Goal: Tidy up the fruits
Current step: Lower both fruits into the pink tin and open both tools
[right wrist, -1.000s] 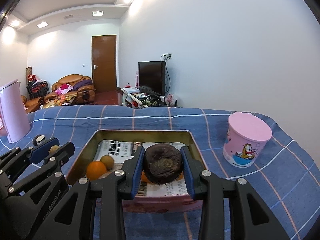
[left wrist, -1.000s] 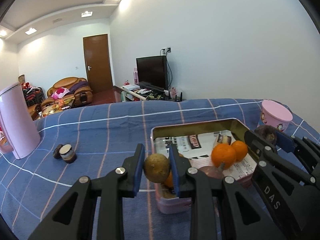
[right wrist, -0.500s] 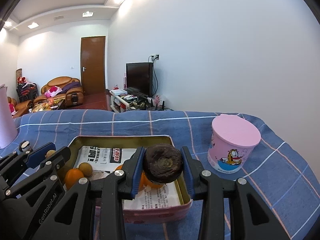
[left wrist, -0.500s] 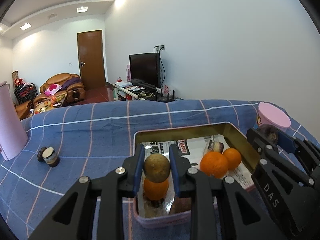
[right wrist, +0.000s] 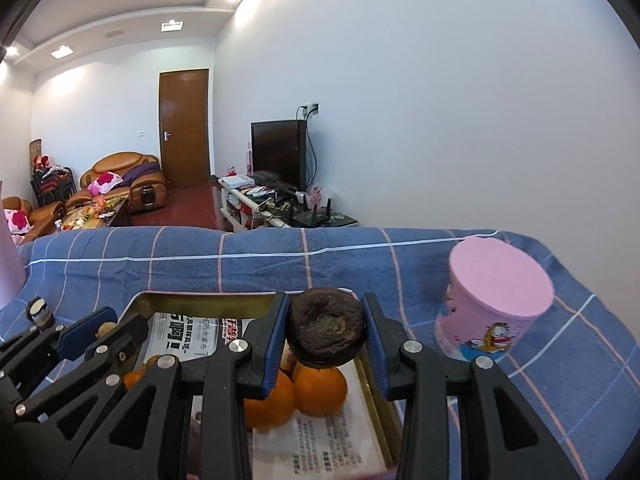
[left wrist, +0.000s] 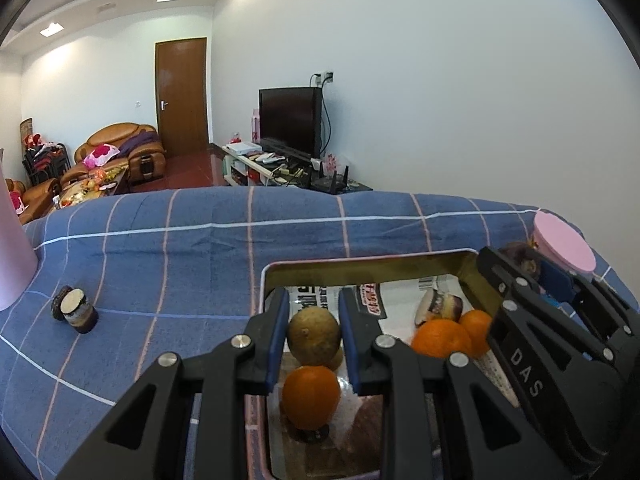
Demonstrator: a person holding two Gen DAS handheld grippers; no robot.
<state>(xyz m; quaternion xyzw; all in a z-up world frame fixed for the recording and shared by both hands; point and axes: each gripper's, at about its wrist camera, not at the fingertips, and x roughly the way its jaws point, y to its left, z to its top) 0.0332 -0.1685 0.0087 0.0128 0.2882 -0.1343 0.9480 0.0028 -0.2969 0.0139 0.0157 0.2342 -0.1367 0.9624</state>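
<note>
oranges (left wrist: 442, 338) lie in the tin (left wrist: 360, 270) on the cloth (left wrist: 160, 248), a cup (right wrist: 494, 304) to its right, perhaps touching.

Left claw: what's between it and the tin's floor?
In the left wrist view, an orange sits in the tin right below the left claw, which grips a green-brown fruit.

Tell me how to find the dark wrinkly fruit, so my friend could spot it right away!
Find the metal tin lined with newspaper on the blue checked cloth. Just over its right end, the right claw is shut on the dark wrinkly fruit. The oranges below are bright and smooth; this one is brown-black, shrivelled, with a rough round scar facing you.
</note>
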